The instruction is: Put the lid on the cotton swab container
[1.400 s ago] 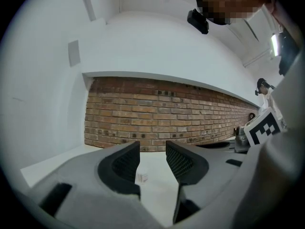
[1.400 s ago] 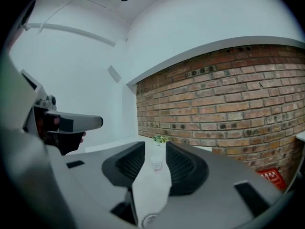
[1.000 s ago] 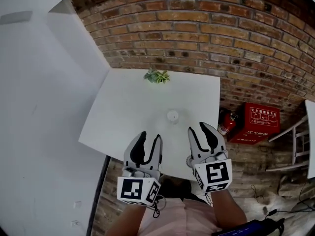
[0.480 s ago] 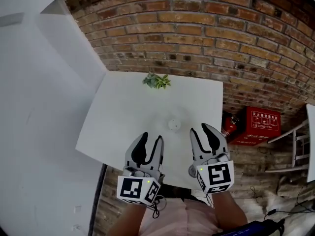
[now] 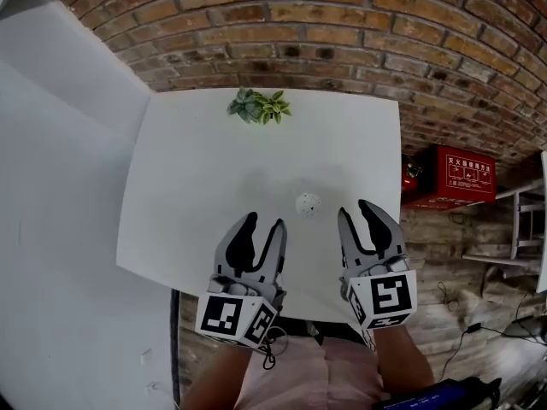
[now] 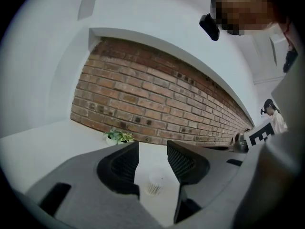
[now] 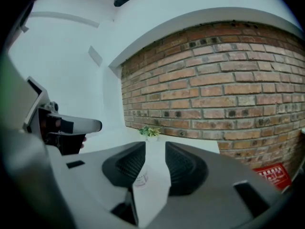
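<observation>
The brick wall is running along the far side of the scene, and the white table is standing against it. A red box is sitting on the floor to the right of the table.

The left gripper and the right gripper are hovering side by side over the table's near edge. Each is showing its jaws apart at a moderate gap, with nothing between the pads.

A small green plant is standing at the table's far edge, by the wall.

The cotton swab container is standing upright on the table, just beyond the two grippers and between their lines. It is appearing small, round and whitish. The left gripper view is showing thin vertical lines in the lower part of its wall. Whether its lid is on cannot be told.
</observation>
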Demonstrator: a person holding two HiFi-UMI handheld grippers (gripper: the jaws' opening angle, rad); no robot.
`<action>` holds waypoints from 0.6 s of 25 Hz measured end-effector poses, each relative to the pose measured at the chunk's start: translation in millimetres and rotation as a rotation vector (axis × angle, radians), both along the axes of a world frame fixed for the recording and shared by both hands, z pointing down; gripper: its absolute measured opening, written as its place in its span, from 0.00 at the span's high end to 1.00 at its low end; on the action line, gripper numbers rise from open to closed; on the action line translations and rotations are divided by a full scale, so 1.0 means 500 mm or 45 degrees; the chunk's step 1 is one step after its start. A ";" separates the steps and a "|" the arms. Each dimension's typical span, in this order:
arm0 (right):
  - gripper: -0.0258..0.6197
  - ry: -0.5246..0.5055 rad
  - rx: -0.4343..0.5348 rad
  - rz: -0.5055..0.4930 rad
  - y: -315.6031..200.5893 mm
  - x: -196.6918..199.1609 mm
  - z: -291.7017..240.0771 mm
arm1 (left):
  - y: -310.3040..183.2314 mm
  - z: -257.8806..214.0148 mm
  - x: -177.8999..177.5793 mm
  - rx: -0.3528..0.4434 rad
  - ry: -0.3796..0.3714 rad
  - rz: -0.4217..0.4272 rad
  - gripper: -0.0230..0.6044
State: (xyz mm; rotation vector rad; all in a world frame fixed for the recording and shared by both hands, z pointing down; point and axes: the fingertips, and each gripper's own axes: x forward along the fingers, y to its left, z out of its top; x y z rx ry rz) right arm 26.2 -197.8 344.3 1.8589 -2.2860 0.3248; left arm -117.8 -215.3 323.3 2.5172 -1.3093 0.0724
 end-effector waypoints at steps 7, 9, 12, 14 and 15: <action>0.77 -0.011 -0.113 0.053 -0.028 -0.011 0.081 | -0.057 0.095 0.010 -0.131 0.029 0.095 0.55; 0.77 -0.013 -0.130 0.073 -0.036 -0.010 0.097 | -0.067 0.118 0.017 -0.162 0.047 0.127 0.50; 0.78 -0.022 -0.147 0.104 -0.044 -0.002 0.113 | -0.077 0.155 0.028 -0.205 0.061 0.171 0.44; 0.78 -0.030 -0.152 0.125 -0.048 0.005 0.119 | -0.083 0.177 0.031 -0.231 0.073 0.185 0.41; 0.78 -0.034 -0.154 0.133 -0.050 0.008 0.122 | -0.086 0.187 0.033 -0.245 0.078 0.191 0.40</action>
